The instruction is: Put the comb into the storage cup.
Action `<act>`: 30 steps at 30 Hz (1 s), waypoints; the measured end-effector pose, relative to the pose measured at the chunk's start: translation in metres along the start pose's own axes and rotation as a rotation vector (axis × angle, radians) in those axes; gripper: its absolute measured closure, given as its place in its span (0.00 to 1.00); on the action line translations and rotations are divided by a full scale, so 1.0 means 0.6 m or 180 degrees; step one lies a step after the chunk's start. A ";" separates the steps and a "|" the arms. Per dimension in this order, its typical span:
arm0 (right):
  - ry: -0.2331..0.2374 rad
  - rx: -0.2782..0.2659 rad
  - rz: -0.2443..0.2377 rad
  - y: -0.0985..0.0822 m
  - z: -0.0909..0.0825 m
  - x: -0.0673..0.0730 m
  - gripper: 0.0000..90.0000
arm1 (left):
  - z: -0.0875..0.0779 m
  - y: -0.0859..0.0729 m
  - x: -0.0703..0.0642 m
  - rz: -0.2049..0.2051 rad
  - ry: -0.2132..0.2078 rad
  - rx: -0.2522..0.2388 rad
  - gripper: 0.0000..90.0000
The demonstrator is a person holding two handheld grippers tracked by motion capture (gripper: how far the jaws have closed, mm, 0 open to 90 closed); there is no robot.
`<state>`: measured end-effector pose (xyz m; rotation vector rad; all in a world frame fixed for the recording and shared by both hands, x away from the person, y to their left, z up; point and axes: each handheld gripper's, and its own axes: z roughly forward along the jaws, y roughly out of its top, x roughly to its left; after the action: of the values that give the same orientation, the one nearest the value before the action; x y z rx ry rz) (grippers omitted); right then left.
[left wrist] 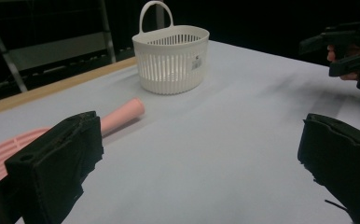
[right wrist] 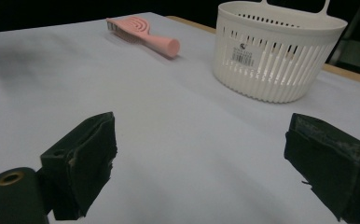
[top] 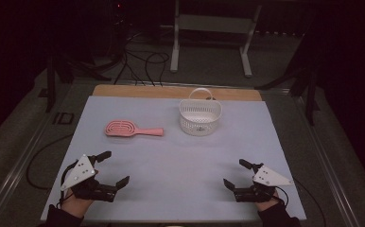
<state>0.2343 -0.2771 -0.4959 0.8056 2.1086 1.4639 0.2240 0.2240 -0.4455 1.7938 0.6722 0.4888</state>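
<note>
Lying toward the counter's far left, the pink hairbrush [top: 133,128] looks light, stiff and slick; its narrow handle suits pinching. Both the left gripper [top: 114,168] and right gripper [top: 237,174] wait with jaws apart beside the near edge.

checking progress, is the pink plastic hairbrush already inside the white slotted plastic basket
No, the pink plastic hairbrush lies flat on the table, left of and apart from the white slotted plastic basket.

metal frame [top: 211,35] behind table | black cables [top: 143,66] on floor
</note>
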 end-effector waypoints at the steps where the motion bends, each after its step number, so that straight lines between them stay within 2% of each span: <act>1: 0.0005 -0.0004 0.0005 0.000 0.001 0.000 0.10 | 0.001 0.003 0.001 -0.0005 -0.0013 0.0003 0.00; 6: 0.0010 0.0001 0.0015 0.000 0.001 -0.001 0.10 | 0.009 0.017 0.007 -0.0029 -0.0068 0.0046 0.00; 10: 0.0009 -0.0005 0.0018 0.000 0.001 -0.001 0.10 | 0.017 0.034 0.012 0.0000 -0.0101 0.0065 0.00; 12: 0.0001 -0.0007 0.0028 0.000 0.001 -0.002 0.10 | 0.021 0.042 0.013 -0.0014 -0.0088 0.0049 0.00; 16: -0.0021 -0.0065 0.0006 0.003 -0.002 0.000 0.10 | 0.034 0.056 0.016 -0.0052 -0.0160 0.0058 0.00; 24: 0.0002 -0.0058 -0.0003 0.003 -0.002 0.002 0.10 | 0.061 0.077 0.022 -0.0027 -0.0235 0.0167 0.00; 30: 0.0003 -0.0058 -0.0003 0.003 0.000 0.003 0.10 | 0.078 0.094 0.027 0.0019 -0.0253 0.0182 0.00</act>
<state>0.2333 -0.2756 -0.4943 0.7974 2.0929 1.4812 0.2768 0.1880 -0.4066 1.8596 0.6313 0.4036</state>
